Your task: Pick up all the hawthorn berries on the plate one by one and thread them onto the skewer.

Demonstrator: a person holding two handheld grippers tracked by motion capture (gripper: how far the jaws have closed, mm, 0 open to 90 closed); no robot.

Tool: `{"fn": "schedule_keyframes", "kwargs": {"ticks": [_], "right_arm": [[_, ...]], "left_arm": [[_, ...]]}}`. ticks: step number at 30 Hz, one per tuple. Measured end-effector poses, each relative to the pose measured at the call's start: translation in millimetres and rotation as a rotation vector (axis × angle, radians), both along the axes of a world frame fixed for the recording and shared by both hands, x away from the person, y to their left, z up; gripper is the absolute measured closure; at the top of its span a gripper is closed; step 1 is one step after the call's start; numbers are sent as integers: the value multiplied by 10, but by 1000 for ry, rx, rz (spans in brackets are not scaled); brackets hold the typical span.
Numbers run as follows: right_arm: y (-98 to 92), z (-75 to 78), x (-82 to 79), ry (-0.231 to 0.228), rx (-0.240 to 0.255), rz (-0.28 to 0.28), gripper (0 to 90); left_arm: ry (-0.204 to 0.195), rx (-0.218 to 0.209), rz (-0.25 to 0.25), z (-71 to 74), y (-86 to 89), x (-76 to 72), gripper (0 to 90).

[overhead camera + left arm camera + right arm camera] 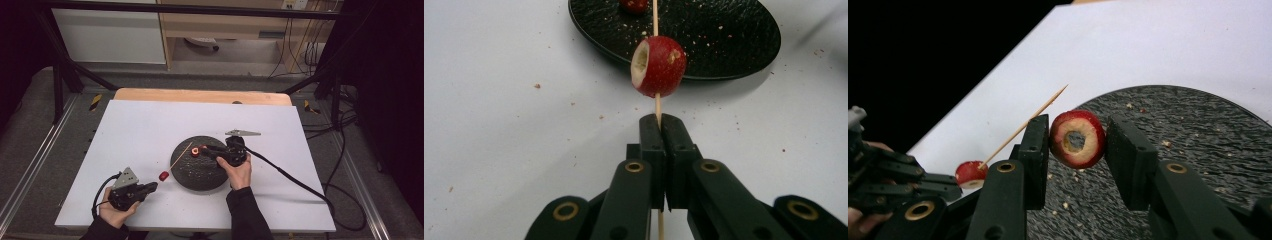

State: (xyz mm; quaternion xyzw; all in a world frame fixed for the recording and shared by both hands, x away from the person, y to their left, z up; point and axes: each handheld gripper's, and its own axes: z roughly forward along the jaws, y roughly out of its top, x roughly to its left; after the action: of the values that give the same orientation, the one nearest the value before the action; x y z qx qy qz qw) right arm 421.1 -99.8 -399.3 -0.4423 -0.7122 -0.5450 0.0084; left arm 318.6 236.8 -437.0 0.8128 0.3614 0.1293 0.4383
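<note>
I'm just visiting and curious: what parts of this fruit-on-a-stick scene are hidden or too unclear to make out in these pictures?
- Left gripper view: the skewer runs off the top edge, so its tip is cut off; the second fruit piece is cropped there too.
- Right gripper view: whether the right gripper actually pinches the cored fruit ring; a gap shows on one side.
- High view: the skewered fruit piece is too small for detail.

grey floor | wooden cabinet | black frame legs
</note>
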Motion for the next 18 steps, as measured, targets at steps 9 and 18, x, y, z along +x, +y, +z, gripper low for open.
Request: {"fn": "schedule_keyframes", "kwargs": {"ticks": [9,18], "right_arm": [[-31,-120,-103,-38,143,-84,630],[8,-178,-139,-49,253,-155,630]], "left_arm": [[-6,-15,6,1,-19,-18,881],[-19,-32,16,6,-27,-36,881]]}}
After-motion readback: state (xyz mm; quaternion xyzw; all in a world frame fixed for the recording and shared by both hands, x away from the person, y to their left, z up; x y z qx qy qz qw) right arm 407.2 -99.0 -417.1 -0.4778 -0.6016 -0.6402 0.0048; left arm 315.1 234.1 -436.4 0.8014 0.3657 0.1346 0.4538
